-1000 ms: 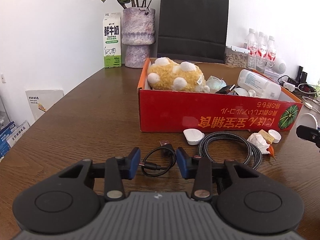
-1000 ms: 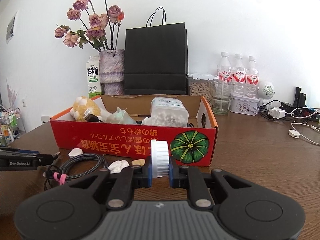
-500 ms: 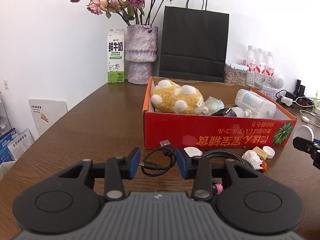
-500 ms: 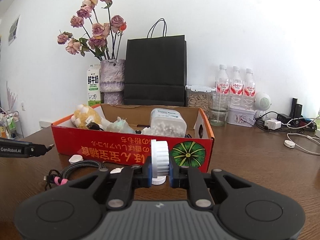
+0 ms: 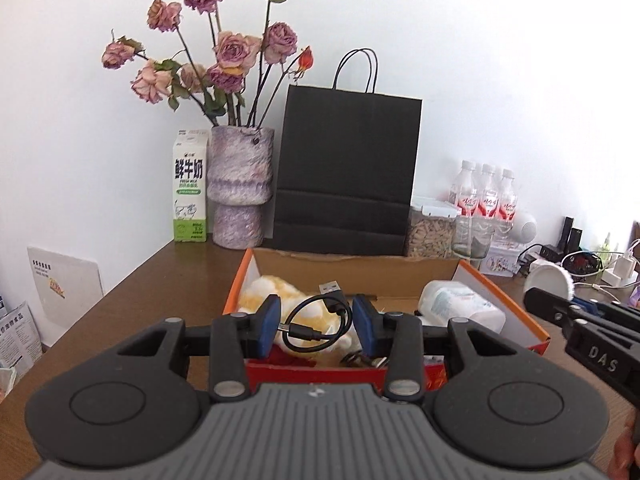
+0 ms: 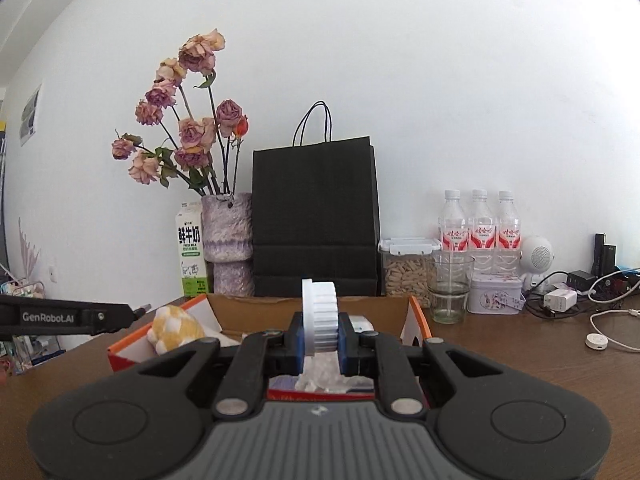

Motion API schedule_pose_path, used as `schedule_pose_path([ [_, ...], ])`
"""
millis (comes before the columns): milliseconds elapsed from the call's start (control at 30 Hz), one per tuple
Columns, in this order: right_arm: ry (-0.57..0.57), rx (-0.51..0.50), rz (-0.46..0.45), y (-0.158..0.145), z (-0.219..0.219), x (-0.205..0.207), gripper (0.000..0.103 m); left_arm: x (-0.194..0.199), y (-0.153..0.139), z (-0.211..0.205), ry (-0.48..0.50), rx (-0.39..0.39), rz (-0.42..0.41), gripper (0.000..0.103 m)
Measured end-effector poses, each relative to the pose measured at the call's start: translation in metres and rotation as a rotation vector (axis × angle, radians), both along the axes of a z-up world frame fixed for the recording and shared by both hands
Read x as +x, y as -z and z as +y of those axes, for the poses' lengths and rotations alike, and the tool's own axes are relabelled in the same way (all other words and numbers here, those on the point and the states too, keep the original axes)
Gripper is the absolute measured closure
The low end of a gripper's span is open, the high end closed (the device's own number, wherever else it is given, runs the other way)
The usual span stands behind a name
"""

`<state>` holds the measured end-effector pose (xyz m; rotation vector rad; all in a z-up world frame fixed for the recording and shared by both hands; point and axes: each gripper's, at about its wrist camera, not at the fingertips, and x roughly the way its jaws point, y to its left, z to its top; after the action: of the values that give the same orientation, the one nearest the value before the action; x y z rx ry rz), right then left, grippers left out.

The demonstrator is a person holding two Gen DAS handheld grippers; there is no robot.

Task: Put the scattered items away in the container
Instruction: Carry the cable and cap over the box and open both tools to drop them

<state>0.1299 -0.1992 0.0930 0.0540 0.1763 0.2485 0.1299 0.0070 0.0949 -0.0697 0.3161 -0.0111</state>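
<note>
On my far left, the milk carton (image 5: 190, 192) stands beside the vase of dried roses (image 5: 241, 188) at the back of the table (image 5: 132, 300), with the black paper bag (image 5: 347, 168) next to them.

My left gripper (image 5: 315, 326) hangs above the near wall of the red box (image 5: 506, 308). Its blue pads (image 5: 269, 325) sit a moderate way apart, and the coiled black USB cable (image 5: 311, 322) spans the gap between them, its loop pressed by both pads, the silver plug end sticking up past the fingertips. So my left fingers are clamped on the cable, which is lifted over the box with the yellow plush toy (image 5: 260, 294) directly behind and beneath it. To the right inside the box lies a clear tub (image 5: 456, 306) on its side.

My right gripper (image 6: 320, 338) also hovers over the box, seen from the right wrist view. Its pads are squeezed against the flat faces of the white ribbed cap (image 6: 320, 320), which stands on edge between them, rising above the fingertips. Crumpled white plastic (image 6: 324, 372) lies in the box below it. Three water bottles (image 6: 480, 228) line the wall on the right.
</note>
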Motion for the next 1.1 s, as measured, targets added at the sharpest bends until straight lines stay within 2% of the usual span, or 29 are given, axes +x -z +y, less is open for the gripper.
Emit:
schedule_pose_path([
  [133, -0.041, 0.002, 0.027, 0.001, 0.022, 0.030, 0.089, 0.024, -0.004, -0.016, 0.014, 0.001, -0.029, 0.063],
  [267, -0.068, -0.029, 0.079, 0.017, 0.043, 0.059, 0.089, 0.048, 0.000, -0.021, 0.018, 0.004, -0.028, 0.063],
  [400, -0.040, -0.076, 0.124, 0.032, 0.045, 0.087, 0.089, 0.077, 0.013, -0.020, 0.009, 0.008, -0.010, 0.063],
  [467, -0.022, -0.069, 0.130, 0.034, 0.040, 0.096, 0.089, 0.085, 0.023, -0.018, 0.014, -0.005, -0.003, 0.063],
  [700, -0.016, -0.057, 0.120, 0.036, 0.030, 0.106, 0.089, 0.097, 0.038, -0.024, 0.004, 0.067, 0.006, 0.063],
  [1033, -0.022, -0.068, 0.081, 0.035, 0.030, 0.098, 0.087, 0.090, 0.041, -0.029, -0.021, 0.111, -0.017, 0.061],
  [1067, -0.018, -0.074, 0.069, 0.033, 0.031, 0.095, 0.076, 0.088, 0.041, -0.030, -0.034, 0.126, -0.032, 0.055],
  [1100, -0.014, -0.079, 0.059, 0.032, 0.032, 0.093, 0.065, 0.086, 0.041, -0.031, -0.049, 0.135, -0.047, 0.036],
])
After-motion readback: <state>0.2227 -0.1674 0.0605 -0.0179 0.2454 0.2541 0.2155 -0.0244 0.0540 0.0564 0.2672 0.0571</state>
